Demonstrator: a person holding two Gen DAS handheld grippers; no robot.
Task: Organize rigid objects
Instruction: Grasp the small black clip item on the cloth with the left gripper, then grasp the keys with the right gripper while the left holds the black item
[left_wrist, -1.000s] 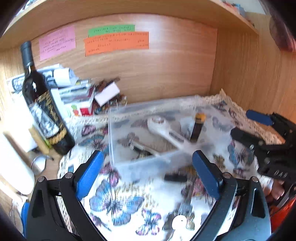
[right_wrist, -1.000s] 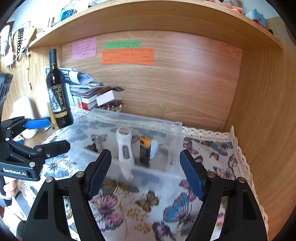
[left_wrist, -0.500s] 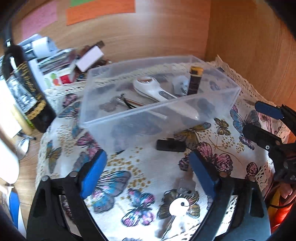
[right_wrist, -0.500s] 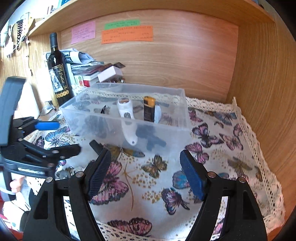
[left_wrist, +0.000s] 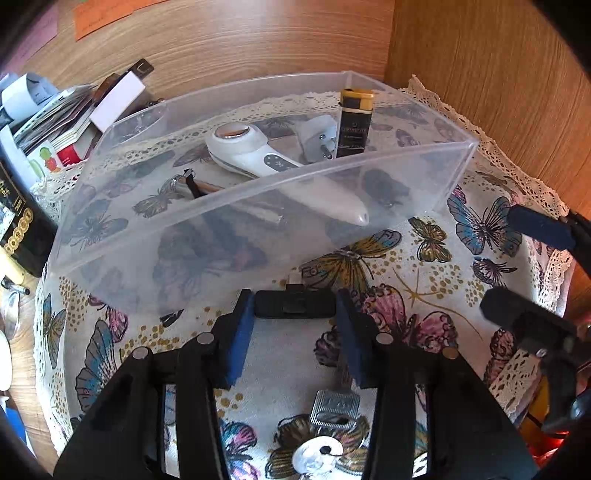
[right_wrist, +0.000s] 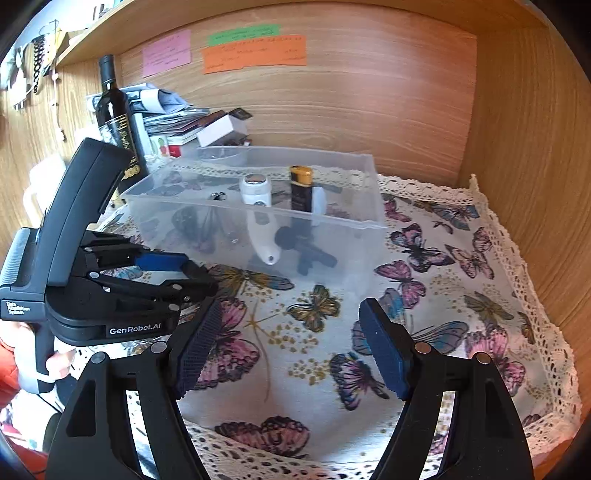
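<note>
My left gripper (left_wrist: 295, 308) is shut on a small black rectangular device (left_wrist: 295, 303) that lies on the butterfly cloth just in front of the clear plastic bin (left_wrist: 258, 184). The bin holds a white handheld device (left_wrist: 280, 173), a black and yellow lighter (left_wrist: 354, 122), a white plug (left_wrist: 317, 140) and a metal tool (left_wrist: 192, 188). A set of keys (left_wrist: 328, 424) lies on the cloth below the left gripper. My right gripper (right_wrist: 288, 339) is open and empty above the cloth, in front of the bin (right_wrist: 258, 206). The left gripper (right_wrist: 192, 277) also shows in the right wrist view.
A wine bottle (right_wrist: 118, 114) and a stack of books and boxes (right_wrist: 192, 125) stand at the back left. Wooden walls close the back and the right. Coloured notes (right_wrist: 255, 51) hang on the back wall. The lace-edged cloth (right_wrist: 480, 295) covers the table.
My left gripper has moved down and forward to the black device and closed on it. My right gripper has tilted lower over the cloth and stays open.
</note>
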